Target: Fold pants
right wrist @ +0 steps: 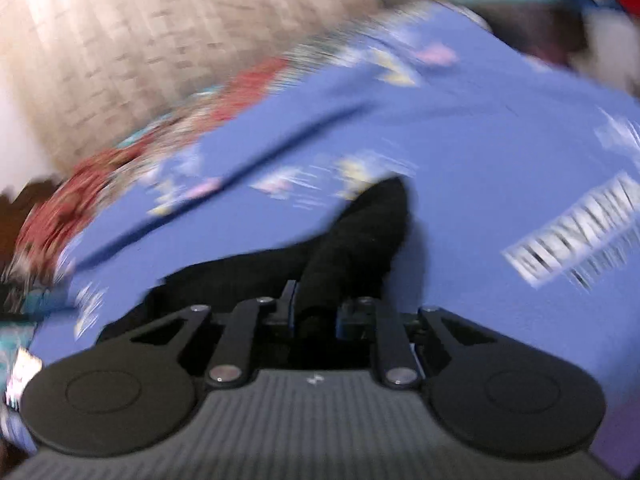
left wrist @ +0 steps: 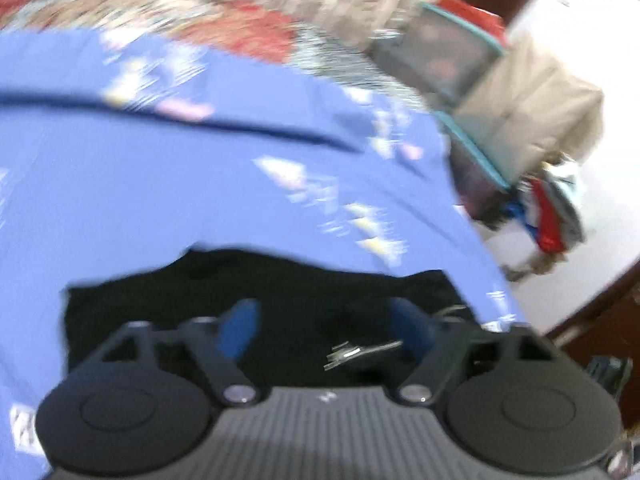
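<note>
Pants [right wrist: 360, 232], black, lie on the blue sheet [right wrist: 480, 140]; your right gripper [right wrist: 314, 312] is clamped on a bunched fold, while your left gripper [left wrist: 324, 328] hovers spread wide above them.

My left tongs [left wrist: 324, 326] stand spread, blue fingers [left wrist: 238, 330] apart over the black pants [left wrist: 280, 280]. Blue printed bedsheet [left wrist: 200, 184] lies beyond, toward 12 o'clock. Stacked storage bins [left wrist: 452, 60] at 2 o'clock. View blurred.

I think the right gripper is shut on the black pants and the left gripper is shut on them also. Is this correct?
Not quite. The right gripper is shut on the black pants, but the left wrist view shows the left gripper open, its fingers apart over the pants.
</note>
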Action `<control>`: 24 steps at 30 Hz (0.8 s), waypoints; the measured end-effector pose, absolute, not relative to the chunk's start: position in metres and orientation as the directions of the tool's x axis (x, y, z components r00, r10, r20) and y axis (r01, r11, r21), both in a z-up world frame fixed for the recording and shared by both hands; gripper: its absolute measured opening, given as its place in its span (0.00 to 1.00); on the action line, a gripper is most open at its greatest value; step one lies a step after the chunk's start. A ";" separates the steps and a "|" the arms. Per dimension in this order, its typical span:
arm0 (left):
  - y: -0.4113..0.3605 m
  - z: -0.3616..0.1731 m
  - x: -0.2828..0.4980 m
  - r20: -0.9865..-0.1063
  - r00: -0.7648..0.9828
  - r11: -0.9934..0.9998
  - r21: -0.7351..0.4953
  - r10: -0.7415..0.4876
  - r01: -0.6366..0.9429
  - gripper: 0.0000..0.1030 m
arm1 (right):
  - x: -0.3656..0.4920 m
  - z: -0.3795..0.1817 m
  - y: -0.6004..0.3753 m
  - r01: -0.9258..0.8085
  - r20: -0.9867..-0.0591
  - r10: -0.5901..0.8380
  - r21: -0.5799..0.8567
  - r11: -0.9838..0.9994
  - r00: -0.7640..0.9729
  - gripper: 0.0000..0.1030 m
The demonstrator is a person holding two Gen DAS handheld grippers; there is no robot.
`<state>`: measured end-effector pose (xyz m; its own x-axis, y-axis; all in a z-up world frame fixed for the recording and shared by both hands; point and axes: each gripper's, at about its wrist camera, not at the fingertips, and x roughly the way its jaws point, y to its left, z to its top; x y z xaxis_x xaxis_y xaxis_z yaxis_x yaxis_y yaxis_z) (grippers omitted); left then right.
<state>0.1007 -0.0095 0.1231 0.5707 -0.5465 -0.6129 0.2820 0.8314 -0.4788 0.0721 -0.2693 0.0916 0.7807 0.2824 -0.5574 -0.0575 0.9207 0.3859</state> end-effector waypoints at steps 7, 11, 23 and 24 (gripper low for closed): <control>-0.106 0.116 0.144 -0.714 0.415 0.819 -0.420 -0.564 0.390 1.00 | 0.063 0.106 -0.173 -0.267 -0.537 0.269 0.083 0.960 0.799 0.19; -0.123 0.100 0.154 -0.772 0.383 0.847 -0.366 -0.508 0.386 0.24 | 0.057 0.109 -0.161 -0.322 -0.530 0.294 0.040 0.946 0.795 0.18; 0.068 0.098 0.090 -0.662 0.611 0.875 -0.472 -0.433 0.109 0.19 | 0.032 0.125 -0.066 -0.645 -0.499 0.588 0.074 0.760 0.636 0.22; 0.088 0.080 0.089 -0.683 0.604 0.869 -0.493 -0.412 0.035 0.19 | 0.033 0.117 -0.056 -0.670 -0.516 0.607 0.083 0.737 0.604 0.25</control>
